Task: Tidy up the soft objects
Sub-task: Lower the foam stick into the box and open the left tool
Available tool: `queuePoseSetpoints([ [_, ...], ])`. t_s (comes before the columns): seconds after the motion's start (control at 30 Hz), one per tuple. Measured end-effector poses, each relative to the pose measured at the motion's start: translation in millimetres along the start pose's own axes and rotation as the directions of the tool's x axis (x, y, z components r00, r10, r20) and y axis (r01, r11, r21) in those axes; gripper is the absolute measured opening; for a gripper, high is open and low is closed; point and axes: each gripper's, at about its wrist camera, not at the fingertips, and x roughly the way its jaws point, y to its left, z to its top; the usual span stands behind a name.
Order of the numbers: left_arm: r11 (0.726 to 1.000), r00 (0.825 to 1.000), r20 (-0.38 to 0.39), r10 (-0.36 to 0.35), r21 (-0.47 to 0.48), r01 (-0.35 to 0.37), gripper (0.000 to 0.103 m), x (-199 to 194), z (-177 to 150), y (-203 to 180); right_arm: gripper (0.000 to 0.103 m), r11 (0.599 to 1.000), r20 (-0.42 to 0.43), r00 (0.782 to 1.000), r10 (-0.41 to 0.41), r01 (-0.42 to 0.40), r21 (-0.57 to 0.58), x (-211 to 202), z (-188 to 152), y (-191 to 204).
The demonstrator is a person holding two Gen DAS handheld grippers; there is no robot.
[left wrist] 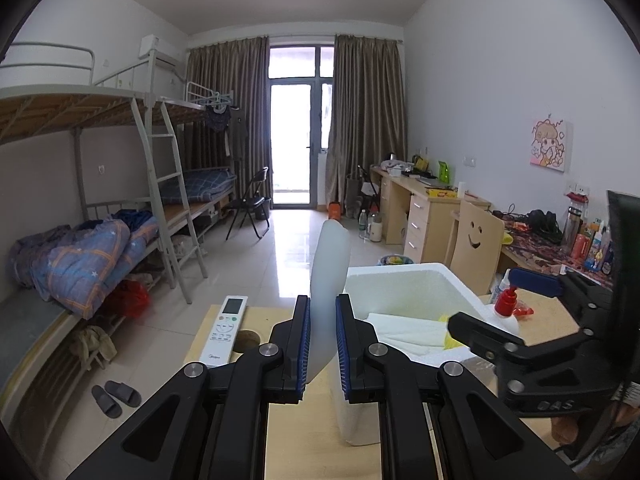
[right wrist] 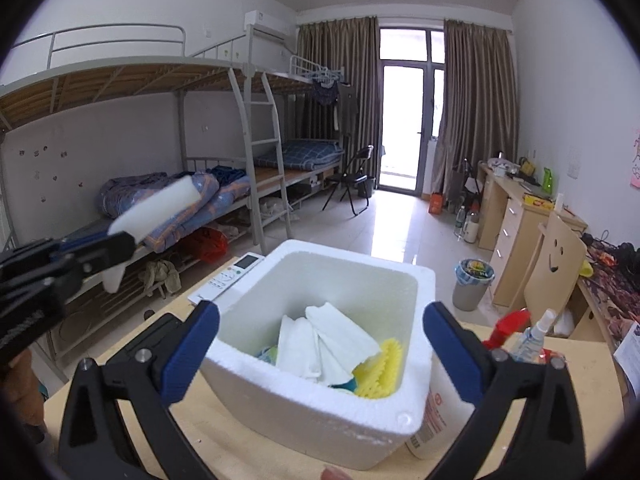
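Note:
My left gripper (left wrist: 322, 344) is shut on a white foam sponge (left wrist: 329, 280) and holds it upright above the wooden table, left of a white foam box (left wrist: 404, 284). In the right wrist view the sponge (right wrist: 160, 206) sticks out of the left gripper (right wrist: 102, 250) at the far left, raised above the table. My right gripper (right wrist: 320, 354) is open, its blue pads either side of the foam box (right wrist: 320, 404). Inside the box lie white cloths (right wrist: 324, 344) and a yellow ridged sponge (right wrist: 382, 372).
A white remote control (left wrist: 224, 330) lies on the table (left wrist: 304, 440) left of the box. A white bottle with a red pump (left wrist: 505, 308) and a spray bottle (right wrist: 532, 336) stand right of the box. Bunk beds stand left, desks right.

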Motion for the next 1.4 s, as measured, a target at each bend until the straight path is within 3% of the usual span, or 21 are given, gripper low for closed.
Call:
queuePoseSetpoints([
  [0.4, 0.999, 1.0, 0.012, -0.029, 0.029, 0.029, 0.014, 10, 6, -23, 0.103, 0.999, 0.066, 0.997, -0.042, 0.04, 0.025, -41, -3, -14],
  [0.6, 0.998, 0.999, -0.013, -0.051, 0.04, 0.052, 0.014, 31, 8, -35, 0.103, 0.993, 0.025, 0.996, -0.085, 0.082, 0.086, -51, -11, -30],
  [1.33, 0.988, 0.989, -0.072, -0.128, 0.073, 0.133, 0.014, 81, 13, -79, 0.103, 0.965, 0.011, 0.976, -0.219, 0.215, 0.15, -88, -45, -60],
  [1.4, 0.988, 0.989, -0.081, -0.126, 0.076, 0.132, 0.021, 85, 12, -81, 0.103, 0.962, 0.008, 0.973, -0.229, 0.225, 0.156, -89, -47, -62],
])
